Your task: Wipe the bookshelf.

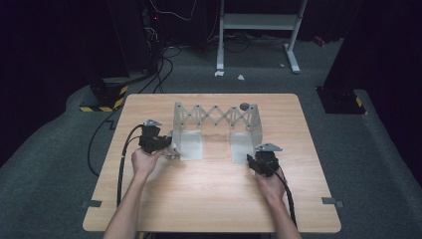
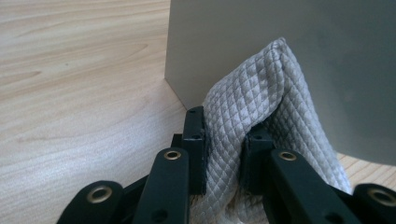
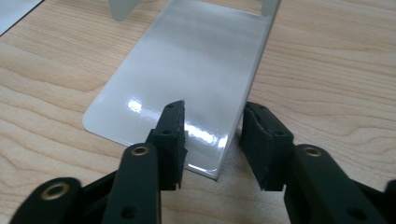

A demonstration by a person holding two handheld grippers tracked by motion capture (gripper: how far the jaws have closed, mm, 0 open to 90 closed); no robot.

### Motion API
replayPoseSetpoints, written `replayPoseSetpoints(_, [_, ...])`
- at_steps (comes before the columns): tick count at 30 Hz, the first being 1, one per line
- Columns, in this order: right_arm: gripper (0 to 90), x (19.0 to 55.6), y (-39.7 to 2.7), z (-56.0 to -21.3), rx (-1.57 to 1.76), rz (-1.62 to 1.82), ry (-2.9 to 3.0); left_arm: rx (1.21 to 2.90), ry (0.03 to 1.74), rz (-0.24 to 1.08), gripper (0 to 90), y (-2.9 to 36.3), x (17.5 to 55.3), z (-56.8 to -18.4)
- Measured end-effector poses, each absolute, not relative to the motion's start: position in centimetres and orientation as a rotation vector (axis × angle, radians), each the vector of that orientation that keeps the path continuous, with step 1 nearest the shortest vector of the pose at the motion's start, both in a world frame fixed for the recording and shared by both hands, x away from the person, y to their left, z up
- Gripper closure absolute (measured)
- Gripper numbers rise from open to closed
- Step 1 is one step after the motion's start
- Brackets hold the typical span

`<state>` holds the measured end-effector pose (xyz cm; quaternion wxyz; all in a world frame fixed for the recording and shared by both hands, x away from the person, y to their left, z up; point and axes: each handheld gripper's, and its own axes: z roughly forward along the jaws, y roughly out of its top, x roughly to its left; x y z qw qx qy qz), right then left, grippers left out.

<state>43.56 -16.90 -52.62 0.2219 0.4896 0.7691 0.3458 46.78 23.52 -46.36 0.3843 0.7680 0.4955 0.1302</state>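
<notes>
The left gripper (image 2: 223, 154) pinched a quilted cloth (image 2: 261, 107) against the rack (image 1: 217, 124) on the table (image 1: 209, 199). The right gripper (image 3: 212, 140) stood open astride the rack's right foot plate (image 3: 187, 79), not clamping it

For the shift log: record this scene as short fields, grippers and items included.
surface: wooden table
rack: grey expanding rack, upright, two flat foot plates toward the person
left gripper: shut on quilted grey cloth, cloth against the rack's left plate
right gripper: jaws straddle the corner of the right foot plate, pads not pressing
work: wiping the rack
</notes>
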Motion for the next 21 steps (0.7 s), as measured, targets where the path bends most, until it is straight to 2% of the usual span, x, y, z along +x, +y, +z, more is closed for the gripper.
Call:
replayPoseSetpoints(4, [74.2, 43.5, -17.3, -52.6, 1.338, 0.949, 2.123, 1.968, 1.241, 0.353, 75.6, 23.2, 47.0, -45.2])
replayPoseSetpoints(9, [79.6, 43.6, -17.5, -52.6, 1.343, 0.948, 2.119, 1.941, 1.222, 0.397, 75.6, 22.6, 46.9, -43.0])
replayPoseSetpoints(21, [80.2, 43.5, -17.1, -52.6, 1.322, 0.919, 2.110, 1.830, 1.181, 0.479, 74.8, 22.6, 46.0, -40.3])
